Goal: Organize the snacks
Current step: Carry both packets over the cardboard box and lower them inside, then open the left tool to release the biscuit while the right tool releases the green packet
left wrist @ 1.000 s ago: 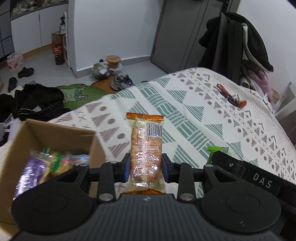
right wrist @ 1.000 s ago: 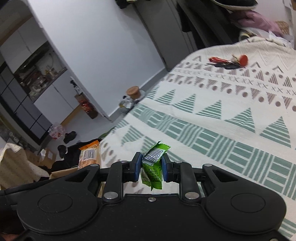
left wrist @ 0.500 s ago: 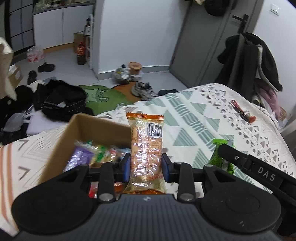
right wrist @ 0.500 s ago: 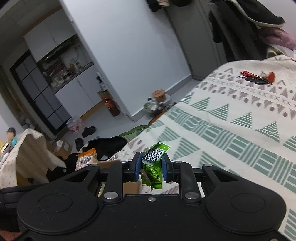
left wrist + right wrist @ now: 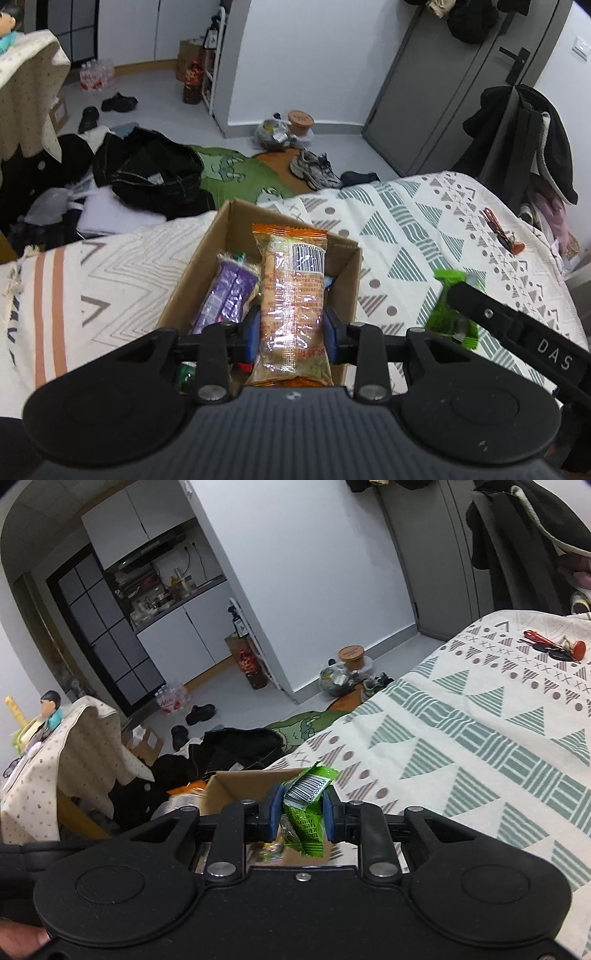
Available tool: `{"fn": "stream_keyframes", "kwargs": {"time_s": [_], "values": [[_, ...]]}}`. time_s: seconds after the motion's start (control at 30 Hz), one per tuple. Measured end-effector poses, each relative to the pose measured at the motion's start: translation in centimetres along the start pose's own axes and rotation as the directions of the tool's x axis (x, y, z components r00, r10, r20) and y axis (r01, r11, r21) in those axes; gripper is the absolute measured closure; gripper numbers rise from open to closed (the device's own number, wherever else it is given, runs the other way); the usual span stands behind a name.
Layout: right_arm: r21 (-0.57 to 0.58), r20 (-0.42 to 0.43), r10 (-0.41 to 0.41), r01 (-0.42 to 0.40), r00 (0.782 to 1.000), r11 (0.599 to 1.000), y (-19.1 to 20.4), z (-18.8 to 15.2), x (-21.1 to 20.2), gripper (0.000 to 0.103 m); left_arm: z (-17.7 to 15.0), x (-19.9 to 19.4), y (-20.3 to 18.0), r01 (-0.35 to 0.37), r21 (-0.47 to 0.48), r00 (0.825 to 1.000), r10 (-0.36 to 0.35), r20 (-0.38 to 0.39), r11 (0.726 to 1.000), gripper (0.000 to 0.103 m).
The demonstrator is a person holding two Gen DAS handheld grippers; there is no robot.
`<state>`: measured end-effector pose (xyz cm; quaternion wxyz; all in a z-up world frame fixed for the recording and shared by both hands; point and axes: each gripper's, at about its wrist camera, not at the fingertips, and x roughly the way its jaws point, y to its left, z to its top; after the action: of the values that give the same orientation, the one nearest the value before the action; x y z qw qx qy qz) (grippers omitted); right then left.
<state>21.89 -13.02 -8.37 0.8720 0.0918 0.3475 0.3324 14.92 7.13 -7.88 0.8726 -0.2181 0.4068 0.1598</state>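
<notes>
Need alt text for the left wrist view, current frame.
The left gripper holds an orange-trimmed clear snack pack above an open cardboard box of snacks, including a purple packet, on a patterned bedspread. At right, the other gripper's arm crosses a green snack.

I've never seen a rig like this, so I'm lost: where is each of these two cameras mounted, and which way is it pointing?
Left wrist: behind the left gripper, looking down along its fingers at an orange snack pack over the cardboard box.
Right wrist: behind the right gripper, clamping a green snack pack, facing the bed; a fingertip shows bottom left.
Shared: box, bed, keys, both packs.
</notes>
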Motion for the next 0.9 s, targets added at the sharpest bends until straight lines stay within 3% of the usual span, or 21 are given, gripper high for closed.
{"fn": "stream_keyframes", "kwargs": {"time_s": [0.17, 0.27, 0.57, 0.9], "values": [[-0.001, -0.015, -0.002, 0.002, 1.000, 1.000, 1.9, -0.1, 0.3, 0.080, -0.1, 0.4, 1.1, -0.032, -0.009, 0.998, 0.031, -0.057, 0.999, 0.067], [-0.015, -0.023, -0.003, 0.003, 1.000, 1.000, 3.0, 0.0, 0.3, 0.080, 0.1, 0.2, 2.2, -0.002, -0.033, 0.997, 0.000, -0.076, 0.999, 0.064], [-0.030, -0.040, -0.015, 0.014, 0.999, 0.999, 5.9, 0.2, 0.8, 0.080, 1.1, -1.5, 5.1, 0.017, -0.084, 0.999, -0.021, -0.042, 0.996, 0.060], [0.006, -0.118, 0.040, -0.040, 0.992, 0.999, 8.1, -1.2, 1.8, 0.076, 1.8, -3.2, 7.2, 0.018, -0.097, 1.000, -0.019, -0.005, 0.995, 0.032]]}}
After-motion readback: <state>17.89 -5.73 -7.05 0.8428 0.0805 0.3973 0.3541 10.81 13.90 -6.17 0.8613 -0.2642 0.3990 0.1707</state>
